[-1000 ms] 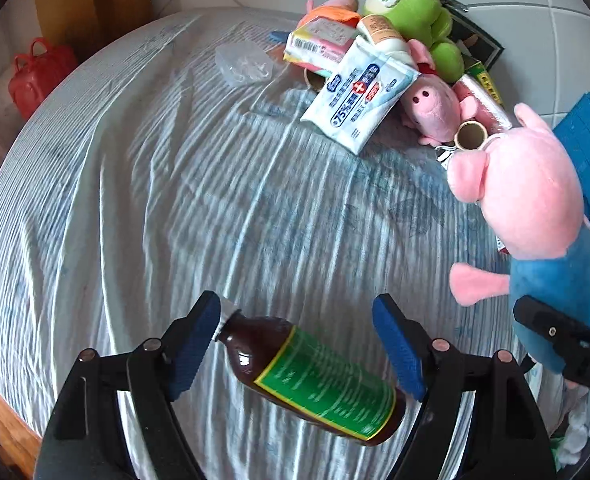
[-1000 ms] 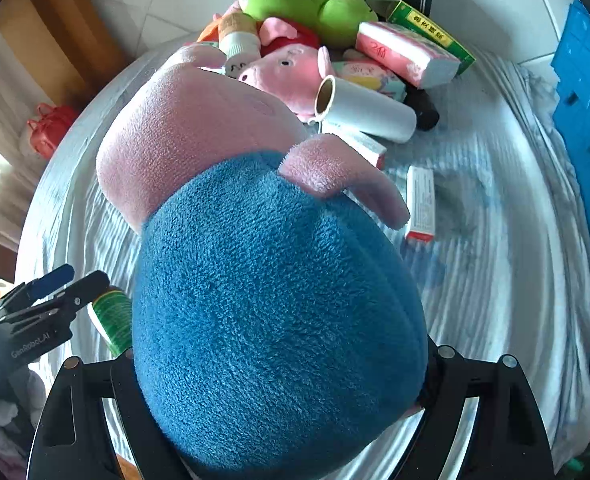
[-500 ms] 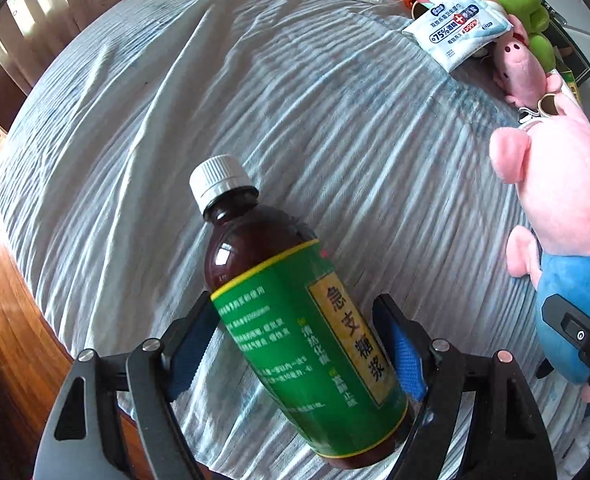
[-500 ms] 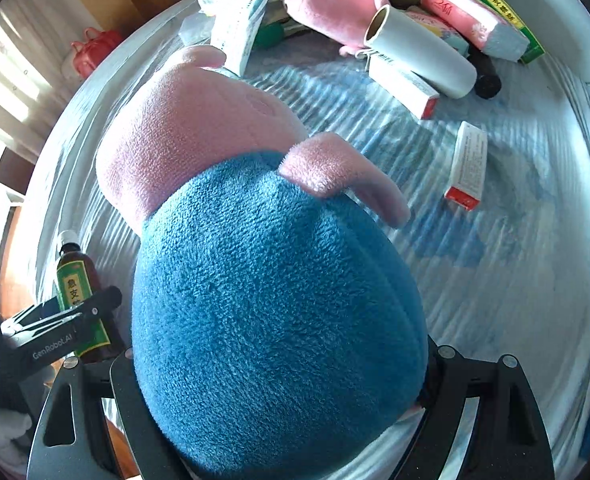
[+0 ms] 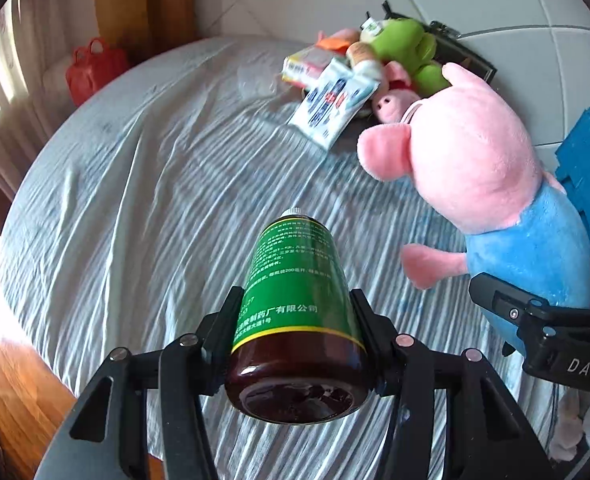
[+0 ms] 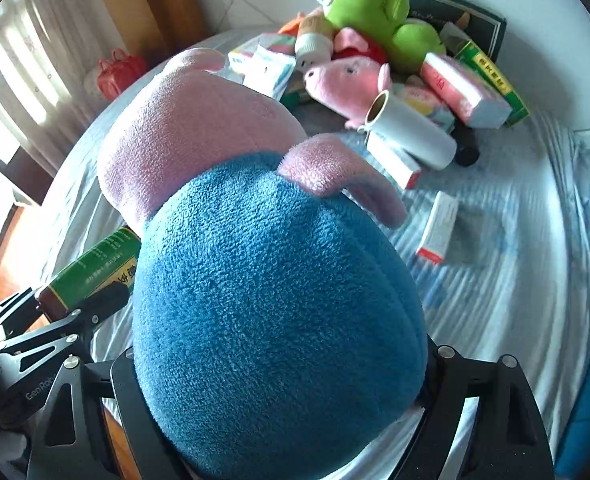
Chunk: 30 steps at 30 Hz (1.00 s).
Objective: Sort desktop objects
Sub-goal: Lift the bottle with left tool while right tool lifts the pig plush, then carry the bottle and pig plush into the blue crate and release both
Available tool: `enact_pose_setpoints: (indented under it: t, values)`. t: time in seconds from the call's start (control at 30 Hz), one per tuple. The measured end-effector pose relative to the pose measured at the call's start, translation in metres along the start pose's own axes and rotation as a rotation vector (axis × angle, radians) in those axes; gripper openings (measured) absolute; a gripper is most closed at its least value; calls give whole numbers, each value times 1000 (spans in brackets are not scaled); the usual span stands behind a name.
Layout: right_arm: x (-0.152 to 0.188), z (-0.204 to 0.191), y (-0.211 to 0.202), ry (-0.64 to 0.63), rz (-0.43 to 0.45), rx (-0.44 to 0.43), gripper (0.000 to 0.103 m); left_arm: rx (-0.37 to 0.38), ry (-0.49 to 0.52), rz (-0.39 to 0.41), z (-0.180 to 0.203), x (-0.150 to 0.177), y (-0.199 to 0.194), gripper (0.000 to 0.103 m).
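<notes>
Round table, wrinkled pale-blue cloth [image 5: 143,208]; far edge: toy-and-box pile [image 6: 375,64], lone box [image 6: 439,228].

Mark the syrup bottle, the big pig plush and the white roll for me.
syrup bottle [image 5: 295,280], left wrist view, on its green label.
big pig plush [image 6: 275,320], right wrist view, on its blue body.
white roll [image 6: 415,136], right wrist view, on its white side.

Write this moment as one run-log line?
left gripper: just closed on syrup bottle | right gripper: holding blue-bodied pig plush | both above striped cloth
</notes>
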State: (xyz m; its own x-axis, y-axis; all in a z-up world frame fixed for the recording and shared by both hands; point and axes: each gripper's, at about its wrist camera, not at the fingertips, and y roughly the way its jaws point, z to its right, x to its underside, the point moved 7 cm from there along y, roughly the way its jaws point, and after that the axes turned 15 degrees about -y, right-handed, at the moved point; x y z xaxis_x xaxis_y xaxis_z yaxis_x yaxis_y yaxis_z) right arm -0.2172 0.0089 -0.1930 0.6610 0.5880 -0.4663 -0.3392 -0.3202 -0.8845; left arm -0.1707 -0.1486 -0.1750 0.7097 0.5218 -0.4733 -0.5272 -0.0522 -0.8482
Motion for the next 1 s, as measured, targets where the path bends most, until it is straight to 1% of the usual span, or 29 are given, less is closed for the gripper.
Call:
enact_pose_setpoints:
  t: [0.13,0.3,0.37,0.47,0.63,0.73,0.8,0.9,1.0]
  values:
    - [-11,30,-38,44,65,64,87,54,61,27,30,-10,-11,51]
    - [-12,60,-88,112,146,135,87,141,168,116,89,-25,-36,51]
    - [-21,81,-117,145,185,173,87,191,211,157,121,-34,-53,51]
    - [-23,116,-167,191,249,249,87,275,278,213,175,-46,-82,51]
    - [-16,178,-258,263,329,400,87,417,398,274,283,-52,-126,51]
    - [-2,219,-310,298,346,516,87,511,463,275,351,-42,-151,51]
    - [14,251,-339,329,349,579,87,582,512,262,397,-30,-168,51]
    - [48,301,-374,386,333,655,88,650,580,245,464,-10,-189,51]
    - [86,355,-392,456,284,702,88,684,642,207,528,17,-196,51]
